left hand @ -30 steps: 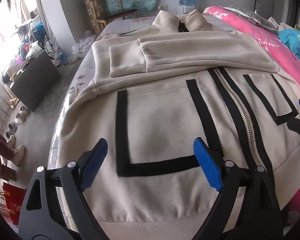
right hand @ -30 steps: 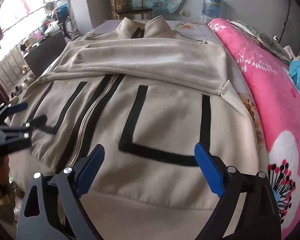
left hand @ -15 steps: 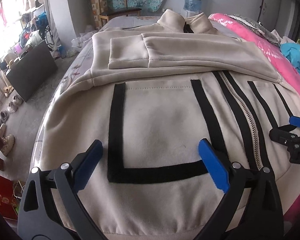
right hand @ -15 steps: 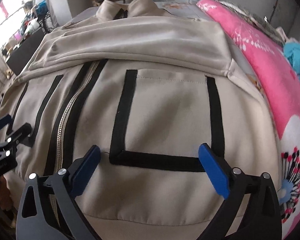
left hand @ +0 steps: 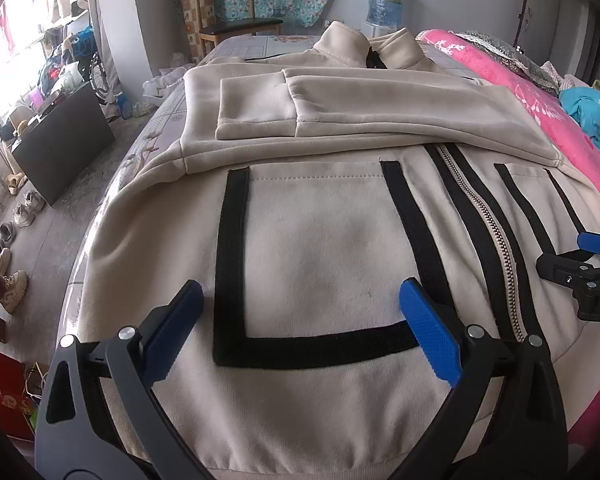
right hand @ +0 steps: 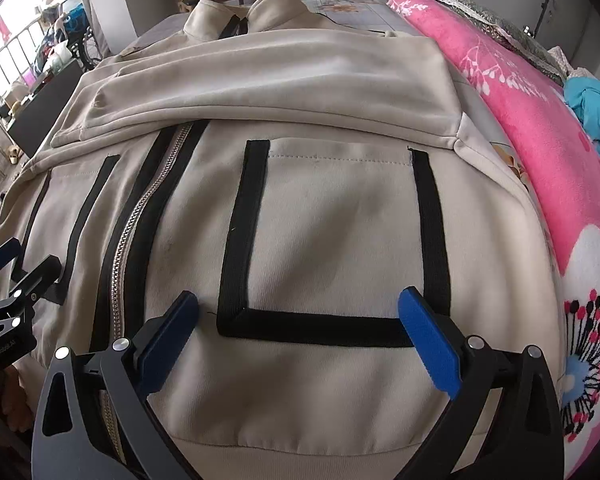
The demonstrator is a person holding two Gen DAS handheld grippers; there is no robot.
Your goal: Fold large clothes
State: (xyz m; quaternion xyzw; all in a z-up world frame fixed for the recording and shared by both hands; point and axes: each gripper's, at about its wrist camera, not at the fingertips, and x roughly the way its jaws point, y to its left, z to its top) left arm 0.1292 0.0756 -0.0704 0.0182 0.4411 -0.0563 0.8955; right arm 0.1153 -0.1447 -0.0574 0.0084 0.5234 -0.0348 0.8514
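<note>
A: Both claws spread wide, empty, over the jacket (left hand: pixel 312 240) hem on the bed — left gripper (left hand: pixel 300 328), right gripper (right hand: pixel 300 328).

B: Risky: pinch one layer and the folded sleeves (right hand: pixel 260 80) slide off.

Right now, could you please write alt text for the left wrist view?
A cream fleece zip-up jacket with black trim lies flat on a bed, sleeves folded across its chest. The open left gripper hovers over its hem, with the right gripper at the frame's right edge.
</note>
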